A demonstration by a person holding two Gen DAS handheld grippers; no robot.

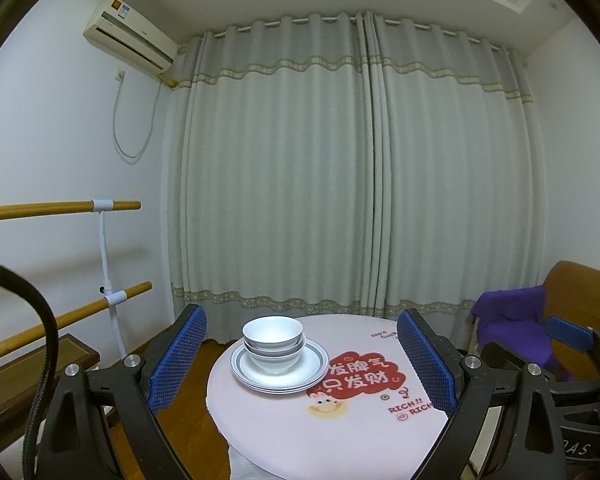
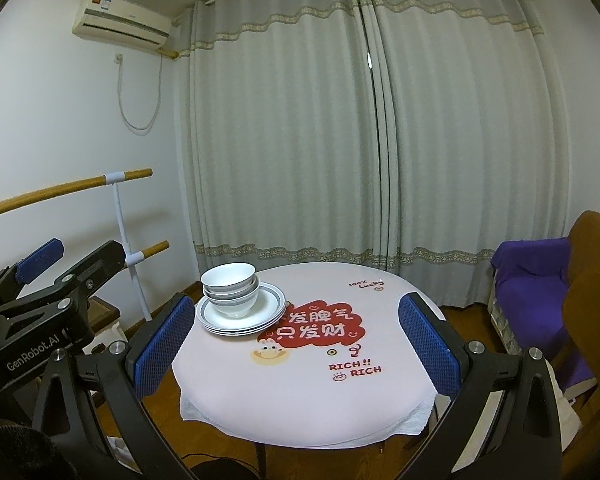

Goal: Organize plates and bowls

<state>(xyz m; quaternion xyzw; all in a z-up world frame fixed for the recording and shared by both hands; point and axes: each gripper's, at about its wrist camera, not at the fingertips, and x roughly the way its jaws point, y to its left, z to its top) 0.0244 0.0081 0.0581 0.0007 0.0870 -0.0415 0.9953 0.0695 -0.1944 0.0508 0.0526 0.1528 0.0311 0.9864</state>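
A stack of white bowls [image 1: 273, 342] [image 2: 231, 287] with grey bands sits nested on a stack of white plates [image 1: 296, 378] [image 2: 260, 318] with grey rims, at the far left of a round table [image 1: 340, 432] [image 2: 300, 408]. My left gripper [image 1: 302, 356] is open, its blue pads wide apart, held back from the table with the dishes showing between them. My right gripper [image 2: 300, 336] is open too, nothing between its pads, also held short of the table. The left gripper [image 2: 40, 260] shows at the left edge of the right wrist view.
The table wears a white cloth with a red cartoon print [image 1: 354, 376] [image 2: 316, 326]. Grey curtains [image 1: 340, 160] hang behind. Wooden rails [image 1: 60, 206] stand at the left. A brown chair with purple cloth [image 2: 540, 280] stands at the right.
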